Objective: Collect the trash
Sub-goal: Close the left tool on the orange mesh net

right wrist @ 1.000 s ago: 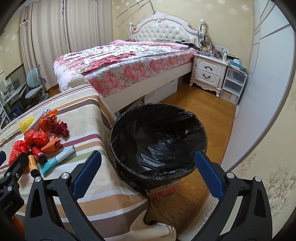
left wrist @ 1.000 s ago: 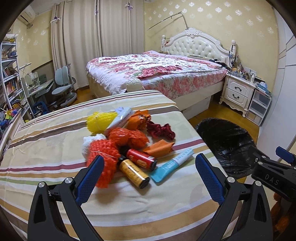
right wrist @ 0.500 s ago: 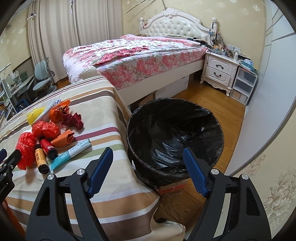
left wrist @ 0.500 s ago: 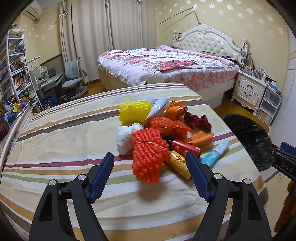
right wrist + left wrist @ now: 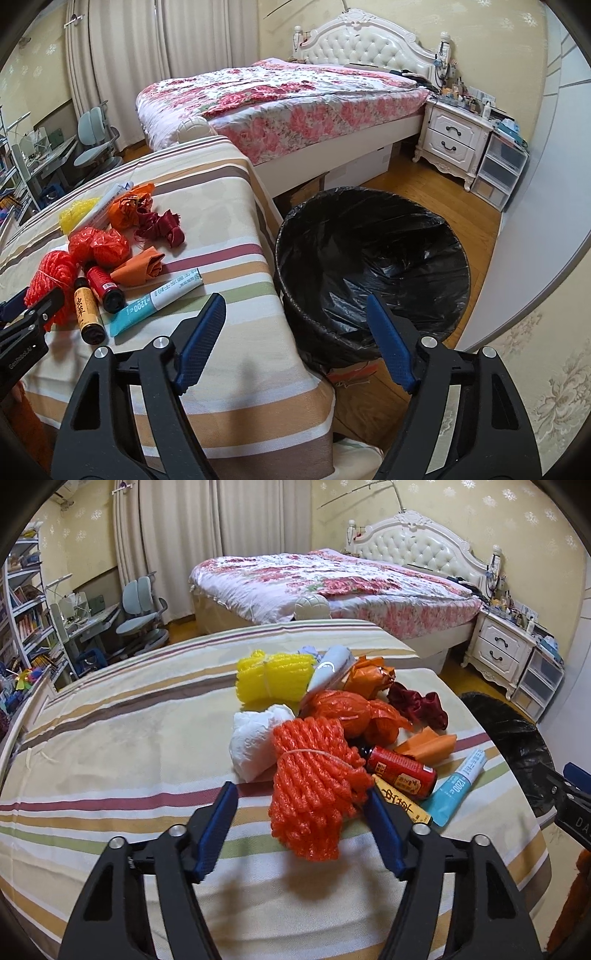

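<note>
A heap of trash lies on the striped table (image 5: 110,746). Nearest is an orange foam net (image 5: 314,786), with a white wad (image 5: 255,742), a yellow foam net (image 5: 273,679), a red can (image 5: 400,771), a yellow bottle (image 5: 400,801) and a teal tube (image 5: 458,786) around it. My left gripper (image 5: 299,805) is open, its fingers on either side of the orange net's near end, not closed on it. My right gripper (image 5: 295,314) is open and empty, over the table's right edge beside the black-lined trash bin (image 5: 373,269). The tube (image 5: 159,299) and bottle (image 5: 86,310) also show there.
A bed (image 5: 295,96) with a floral cover stands behind the table. A white nightstand (image 5: 450,140) and plastic drawers (image 5: 498,170) are at the far right wall. Desk chairs (image 5: 144,609) and bookshelves (image 5: 22,605) stand at the left.
My left gripper has moved left and forward to the orange foam net, and its fingers have narrowed around it. My right gripper has shifted left toward the table edge and narrowed.
</note>
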